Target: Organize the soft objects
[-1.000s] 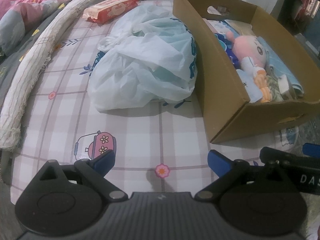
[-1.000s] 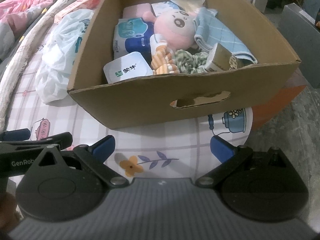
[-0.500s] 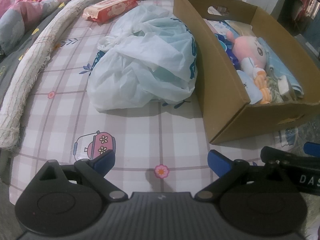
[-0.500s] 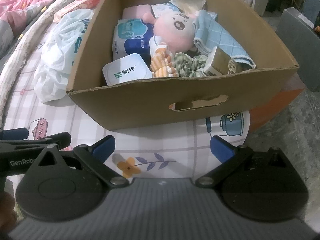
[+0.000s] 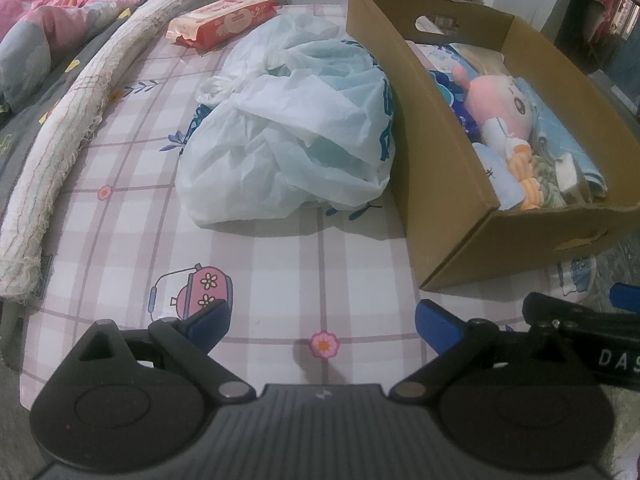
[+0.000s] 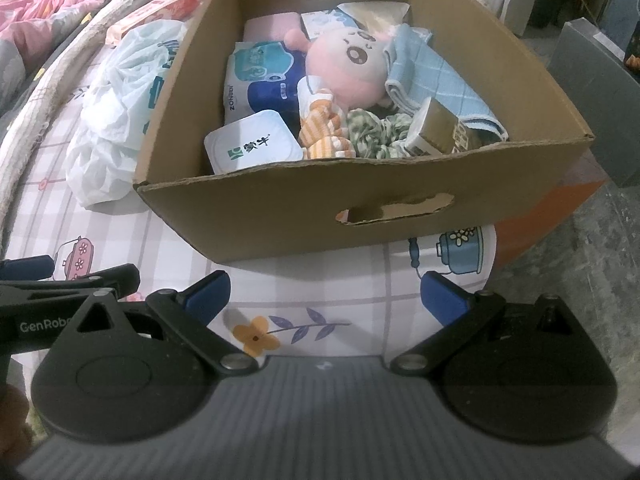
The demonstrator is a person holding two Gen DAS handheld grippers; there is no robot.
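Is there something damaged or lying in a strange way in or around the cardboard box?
Yes, small things. The handle cutout in the near wall of the cardboard box has a ragged, torn edge. Inside, the pink plush doll lies tilted on other items, and a small carton leans askew against the blue towel. Nothing is spilled.

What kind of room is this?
Probably a bedroom at home: a pink quilt lies on a bed beside a table with a cartoon-print cloth, which holds a cardboard box containing a plush doll.
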